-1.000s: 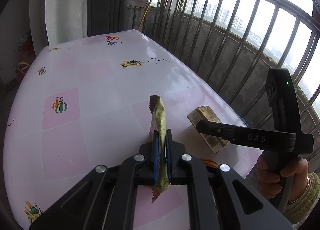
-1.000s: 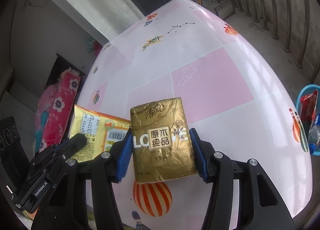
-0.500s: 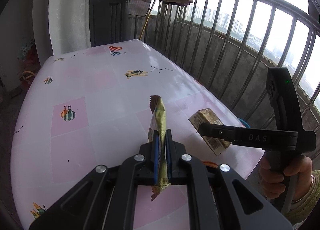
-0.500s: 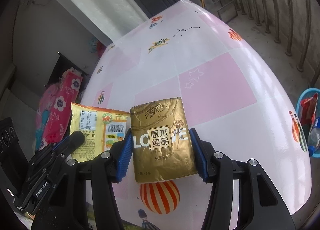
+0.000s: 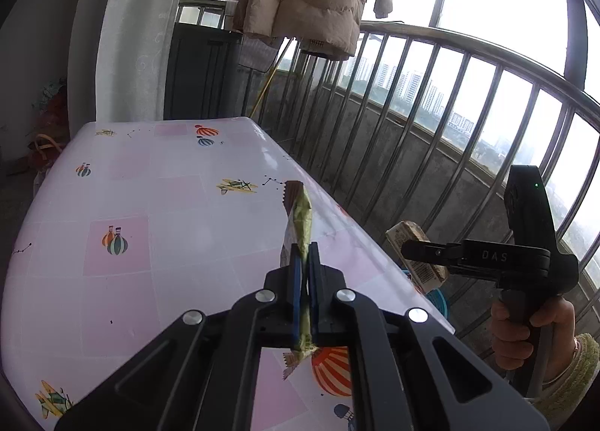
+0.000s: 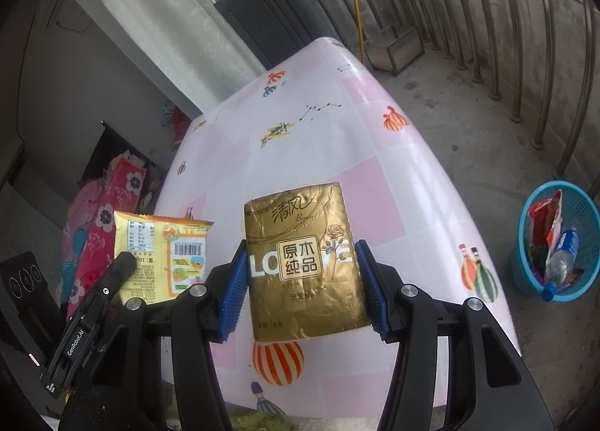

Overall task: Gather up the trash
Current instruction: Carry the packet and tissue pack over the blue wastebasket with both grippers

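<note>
The left gripper (image 5: 304,266) is clamped tight on a yellow snack wrapper (image 5: 300,221), which stands on edge between its blue pads above the pink-and-white table (image 5: 150,243). The right gripper (image 6: 302,281), held by a hand (image 5: 525,329) in a green sleeve, squeezes a gold tissue pack (image 6: 303,266) by its two sides, lifted clear of the tabletop near the table's railing-side edge. On the floor beside the table, by the railing (image 5: 450,101), a blue basket (image 6: 555,243) holds a plastic bottle (image 6: 558,266) and wrappers.
</note>
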